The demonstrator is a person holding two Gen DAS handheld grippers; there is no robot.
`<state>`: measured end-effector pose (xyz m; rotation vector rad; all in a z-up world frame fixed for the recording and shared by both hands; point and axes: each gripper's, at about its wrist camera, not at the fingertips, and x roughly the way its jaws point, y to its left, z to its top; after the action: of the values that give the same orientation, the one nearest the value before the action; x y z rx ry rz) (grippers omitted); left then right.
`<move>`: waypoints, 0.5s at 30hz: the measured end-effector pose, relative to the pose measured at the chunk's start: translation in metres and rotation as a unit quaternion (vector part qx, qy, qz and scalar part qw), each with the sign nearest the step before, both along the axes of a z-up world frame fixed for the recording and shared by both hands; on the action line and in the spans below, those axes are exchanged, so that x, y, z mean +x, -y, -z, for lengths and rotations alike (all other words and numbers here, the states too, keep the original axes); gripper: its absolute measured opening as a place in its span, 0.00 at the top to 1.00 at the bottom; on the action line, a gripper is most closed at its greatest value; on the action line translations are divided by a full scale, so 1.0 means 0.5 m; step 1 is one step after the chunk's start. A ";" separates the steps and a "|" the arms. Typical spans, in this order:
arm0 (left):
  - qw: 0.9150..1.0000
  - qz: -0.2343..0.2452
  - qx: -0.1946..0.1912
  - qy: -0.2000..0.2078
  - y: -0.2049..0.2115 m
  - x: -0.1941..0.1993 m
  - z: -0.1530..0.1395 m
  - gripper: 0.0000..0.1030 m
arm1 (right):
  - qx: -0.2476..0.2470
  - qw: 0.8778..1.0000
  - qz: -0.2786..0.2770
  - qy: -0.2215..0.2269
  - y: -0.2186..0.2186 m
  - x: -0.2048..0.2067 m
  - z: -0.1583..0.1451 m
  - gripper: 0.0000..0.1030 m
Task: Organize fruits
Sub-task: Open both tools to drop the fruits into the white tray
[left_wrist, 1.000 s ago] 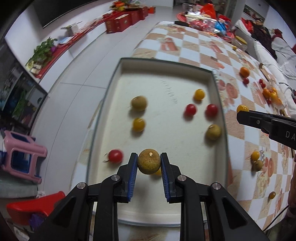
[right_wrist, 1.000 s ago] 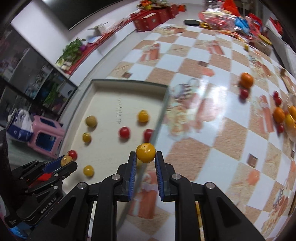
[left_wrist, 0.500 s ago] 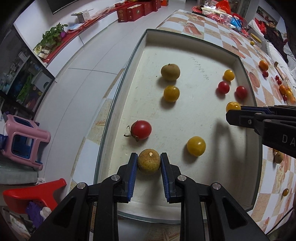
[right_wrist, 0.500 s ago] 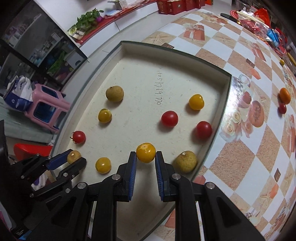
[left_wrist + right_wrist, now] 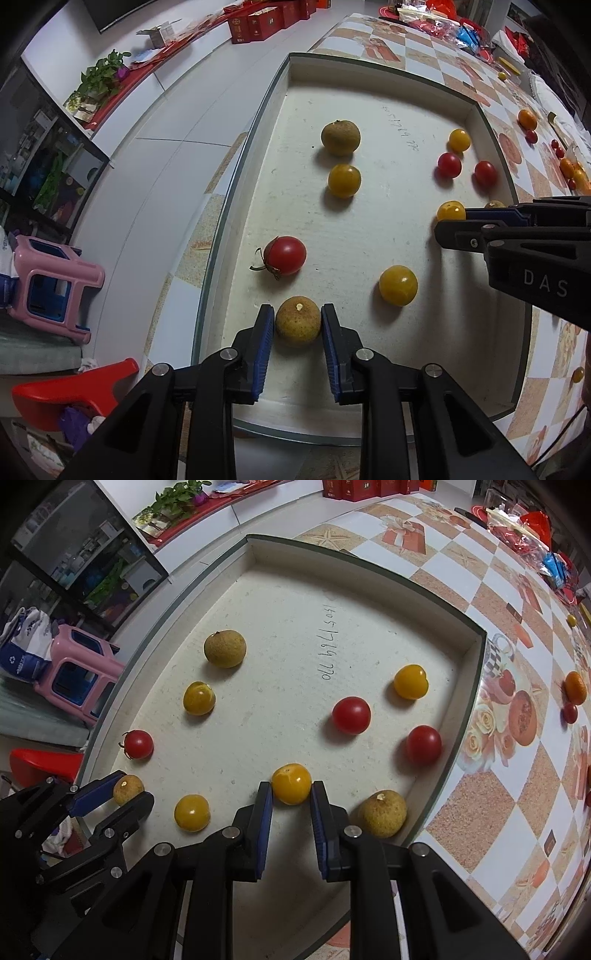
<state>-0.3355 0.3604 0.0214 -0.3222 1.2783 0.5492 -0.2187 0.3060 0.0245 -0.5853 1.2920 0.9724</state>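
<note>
**A:** Status, nearest first?

**B:** Left gripper [image 5: 298,320], bottom centre of its view: blue pads pressed on both sides of a brown speckled fruit [image 5: 298,321], low over the tray floor [image 5: 369,229] near the tray's left wall. Can't tell if the fruit is resting on the floor or just above it.

**A:** Right one?

**B:** Right gripper [image 5: 291,794] is narrowed onto a yellow tomato [image 5: 291,783], pads touching both flanks. Also low in the tray, lower centre of its view. My read: both are about to let go, nothing released yet.

**A:** Why there?

**B:** Probably gap-filling. Each held fruit sits clear of its neighbours, so opening shouldn't knock anything.

**A:** Tray contents?

**B:** Right view, near to far: another brown fruit [image 5: 382,813] lower right by the wall, yellow tomato [image 5: 192,812] lower left, stemmed red tomato [image 5: 138,743] at left, two red tomatoes [image 5: 351,715] right of centre, yellow one [image 5: 199,698] left of centre, yellow one [image 5: 410,681] upper right, brown fruit [image 5: 224,648] farthest. Mixed, not grouped by kind.

**A:** Outside the tray?

**B:** Orange fruit [image 5: 575,687] and a small red one [image 5: 570,712] touching on the checked tablecloth [image 5: 480,797], right edge. More to collect, I'd say.
</note>
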 end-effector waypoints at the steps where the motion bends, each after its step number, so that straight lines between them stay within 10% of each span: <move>1: 1.000 -0.001 0.000 -0.001 -0.001 0.000 0.000 0.44 | 0.001 1.000 0.000 -0.002 -0.001 0.001 0.001 0.78; 8: 1.000 0.009 0.004 0.000 0.013 0.004 -0.005 0.33 | 0.014 1.000 0.009 -0.011 0.013 0.019 -0.003 0.70; 15: 1.000 0.008 0.006 -0.006 0.016 0.003 -0.018 0.33 | 0.052 0.998 0.018 -0.009 0.035 0.025 -0.046 0.21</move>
<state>-0.3338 0.3525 0.0303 -0.2987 1.2870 0.5468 -0.2064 0.2884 0.0474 -0.4738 1.2553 1.0105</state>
